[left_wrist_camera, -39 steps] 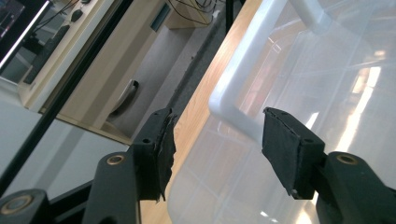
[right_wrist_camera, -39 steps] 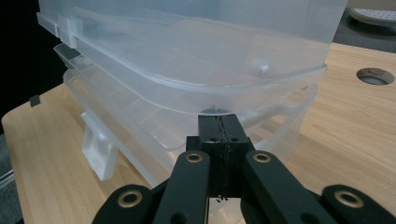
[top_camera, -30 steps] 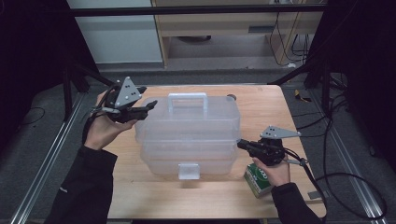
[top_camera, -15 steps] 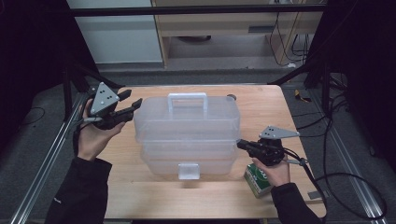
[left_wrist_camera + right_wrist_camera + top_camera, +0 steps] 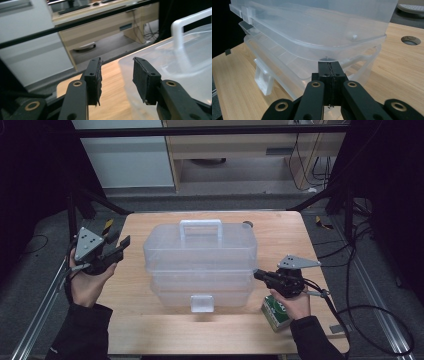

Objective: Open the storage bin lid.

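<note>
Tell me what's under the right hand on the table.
A green carton lies on the wooden table beneath the right hand. Its far end is covered by the hand and right gripper, so its label cannot be read.

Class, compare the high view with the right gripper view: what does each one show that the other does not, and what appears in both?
High view alone: the left gripper open off the box's left side, the green carton near the right hand, and the box's white handle.

Right gripper view alone: the right gripper seen close, jaws pressed together at the box's lid edge, with nothing visible between them.

Shared: the clear plastic box with its front latch, the wooden table and its round cable hole.
</note>
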### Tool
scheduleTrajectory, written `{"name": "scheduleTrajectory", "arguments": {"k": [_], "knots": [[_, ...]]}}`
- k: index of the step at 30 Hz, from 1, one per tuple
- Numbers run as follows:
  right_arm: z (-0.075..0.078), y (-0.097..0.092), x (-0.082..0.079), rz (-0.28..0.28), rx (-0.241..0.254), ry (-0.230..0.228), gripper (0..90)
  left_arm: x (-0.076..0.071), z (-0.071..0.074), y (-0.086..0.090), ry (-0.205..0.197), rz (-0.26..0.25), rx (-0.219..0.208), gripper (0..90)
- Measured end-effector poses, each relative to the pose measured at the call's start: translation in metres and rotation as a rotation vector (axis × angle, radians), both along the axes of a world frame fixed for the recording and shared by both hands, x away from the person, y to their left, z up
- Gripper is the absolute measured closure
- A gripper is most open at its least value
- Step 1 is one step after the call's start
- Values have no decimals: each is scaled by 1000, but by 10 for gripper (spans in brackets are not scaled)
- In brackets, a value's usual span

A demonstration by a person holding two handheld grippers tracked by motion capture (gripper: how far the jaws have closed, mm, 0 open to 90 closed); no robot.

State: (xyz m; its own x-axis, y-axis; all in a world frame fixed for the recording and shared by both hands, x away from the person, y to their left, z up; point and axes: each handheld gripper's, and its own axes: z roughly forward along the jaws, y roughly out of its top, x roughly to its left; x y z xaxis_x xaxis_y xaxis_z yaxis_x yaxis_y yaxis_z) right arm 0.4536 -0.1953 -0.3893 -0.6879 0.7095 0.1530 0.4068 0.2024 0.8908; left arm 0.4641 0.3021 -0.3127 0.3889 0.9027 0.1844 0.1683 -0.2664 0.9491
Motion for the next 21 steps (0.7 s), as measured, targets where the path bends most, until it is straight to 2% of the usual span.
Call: {"name": "scheduleTrajectory", "arguments": {"k": [3, 7, 9, 10, 21], "knots": [[0, 0, 0, -1, 0, 2, 900, -7, -13, 10, 4, 42, -14, 584], [0, 0, 0, -2, -2, 1, 900, -13, -31, 17, 28, 47, -31, 591], [0, 0, 0, 0, -1, 2, 900, -12, -35, 20, 52, 51, -34, 601], [0, 0, 0, -1, -1, 3, 900, -13, -37, 21, 52, 54, -38, 607], [-1, 0, 0, 2, -5, 3, 900, -21, -57, 18, 128, -12, -30, 714]]}}
